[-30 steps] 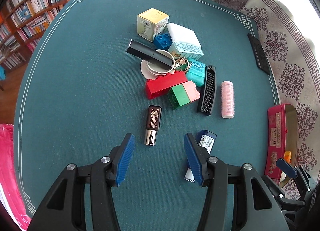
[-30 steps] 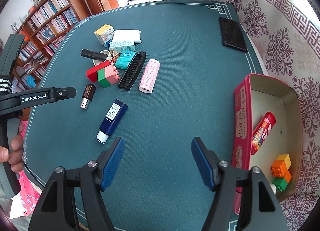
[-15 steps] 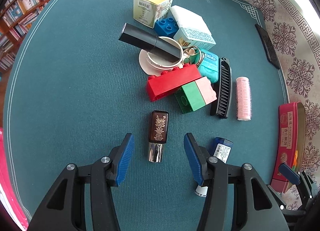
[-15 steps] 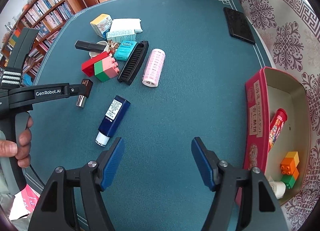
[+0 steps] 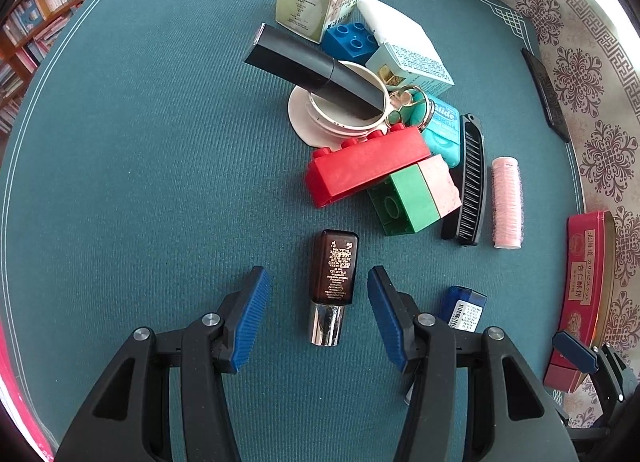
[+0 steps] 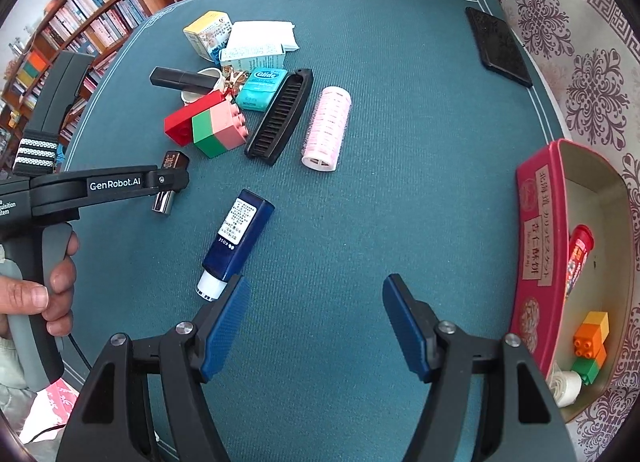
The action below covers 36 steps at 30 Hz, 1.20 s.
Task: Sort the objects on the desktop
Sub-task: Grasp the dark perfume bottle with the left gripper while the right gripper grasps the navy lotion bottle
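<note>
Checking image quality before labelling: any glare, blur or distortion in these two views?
Left wrist view: sharp, strong fisheye bending of the table edge, bright glint on the brown bottle cap. Right wrist view: sharp too, overexposed at the top, the red tin stretched at the rim.

We see a ribbed, matt cloth on the bench [image 5: 160, 142], a glossy brown bottle [image 5: 334, 268] with its mirror-bright metal cap [image 5: 326, 324], and smooth plastic bricks [image 5: 368, 166].

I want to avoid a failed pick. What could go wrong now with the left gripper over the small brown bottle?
1. The left gripper is open around the brown bottle; its shiny cap could slip if the pads close there.
2. The red brick leans on the green-pink block nearby; a forward push may topple that pile.
</note>
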Tool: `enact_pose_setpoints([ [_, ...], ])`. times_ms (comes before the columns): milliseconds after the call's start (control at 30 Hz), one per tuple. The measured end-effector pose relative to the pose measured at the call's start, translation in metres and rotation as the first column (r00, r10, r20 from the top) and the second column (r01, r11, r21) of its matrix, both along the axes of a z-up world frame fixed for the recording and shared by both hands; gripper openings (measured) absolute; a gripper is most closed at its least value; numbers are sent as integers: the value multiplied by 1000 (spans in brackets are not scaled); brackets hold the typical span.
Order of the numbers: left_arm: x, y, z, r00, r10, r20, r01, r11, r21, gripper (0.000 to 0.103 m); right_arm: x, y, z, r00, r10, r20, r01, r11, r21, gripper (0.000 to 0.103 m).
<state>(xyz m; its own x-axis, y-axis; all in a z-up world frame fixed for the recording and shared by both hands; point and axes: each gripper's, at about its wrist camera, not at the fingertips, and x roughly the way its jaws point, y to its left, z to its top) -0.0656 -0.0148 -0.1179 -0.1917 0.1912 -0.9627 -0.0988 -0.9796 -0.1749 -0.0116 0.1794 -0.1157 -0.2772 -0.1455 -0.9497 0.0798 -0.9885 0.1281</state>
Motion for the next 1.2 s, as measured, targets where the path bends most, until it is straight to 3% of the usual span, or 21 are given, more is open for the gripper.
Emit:
enact_pose_setpoints([
  [133,1,2,1,1000,-13,-19,13,1000,-2,54,-5,-4,-3,1000,9,9,-9,1000,-7,73],
  [200,2,2,1,999,-21,-28,21,1000,-23,46,-7,-7,-6,1000,12,19,-11,1000,-15,73],
  [267,3,0,2,999,-24,-25,23,1000,-4,32,-9,-10,-8,1000,16,26,-15,1000,-21,73],
  [367,3,-3,3,1000,-11,-15,11,1000,20,24,-13,-15,-10,999,28,32,-27,999,-29,73],
  [733,12,-14,15,999,22,-29,-21,999,27,23,-31,-45,-25,994,87,61,-84,995,-56,73],
  [933,17,-15,21,999,25,-34,-24,999,28,22,-40,-66,-40,991,114,69,-113,993,-20,73],
  [1200,18,-13,20,999,27,-29,-26,999,31,22,-30,-86,-44,978,211,7,-210,971,115,56],
])
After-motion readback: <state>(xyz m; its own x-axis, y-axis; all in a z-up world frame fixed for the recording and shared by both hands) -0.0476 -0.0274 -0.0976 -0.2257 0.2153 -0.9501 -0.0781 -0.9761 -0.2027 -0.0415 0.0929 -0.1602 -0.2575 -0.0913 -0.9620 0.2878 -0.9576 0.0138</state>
